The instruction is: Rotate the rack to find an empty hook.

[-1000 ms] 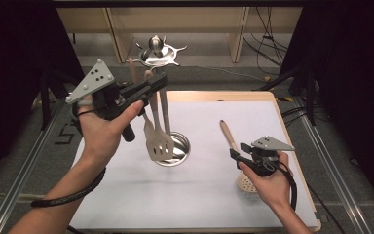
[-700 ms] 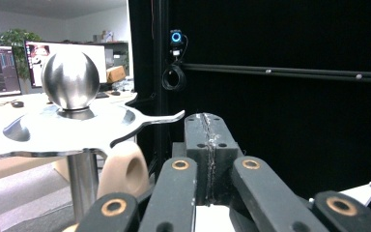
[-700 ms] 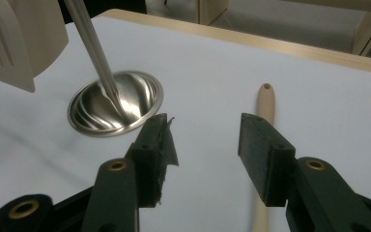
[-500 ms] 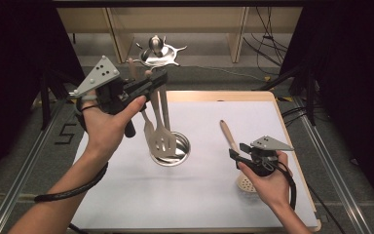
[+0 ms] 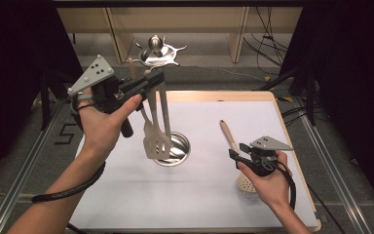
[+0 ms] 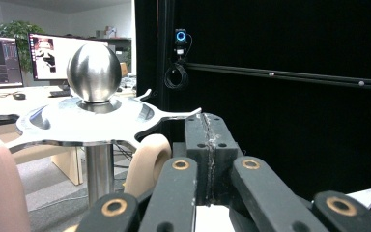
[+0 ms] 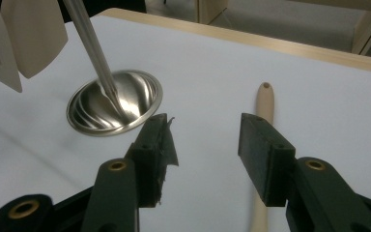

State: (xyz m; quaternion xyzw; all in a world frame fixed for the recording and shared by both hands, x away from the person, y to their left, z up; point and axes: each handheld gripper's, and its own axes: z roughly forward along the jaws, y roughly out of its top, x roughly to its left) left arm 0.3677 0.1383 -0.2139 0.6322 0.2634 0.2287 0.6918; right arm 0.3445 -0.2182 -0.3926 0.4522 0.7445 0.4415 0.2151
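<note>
The left gripper (image 5: 148, 83) was held with jaws together beside the utensil rack's (image 5: 158, 51) hook crown, where two spatulas (image 5: 156, 141) hung; hanging appeared done, so retreat through the open air leftward was called for. The right gripper (image 5: 236, 152), jaws apart, was poised over the wooden-handled skimmer (image 5: 230, 137) near the table's right edge (image 5: 292, 161).

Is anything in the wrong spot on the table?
Yes. One wooden-handled skimmer lies flat on the white mat, beside the right tongs, while the spatulas hang from the metal rack. The open right tongs' left pad also looks frayed.
</note>
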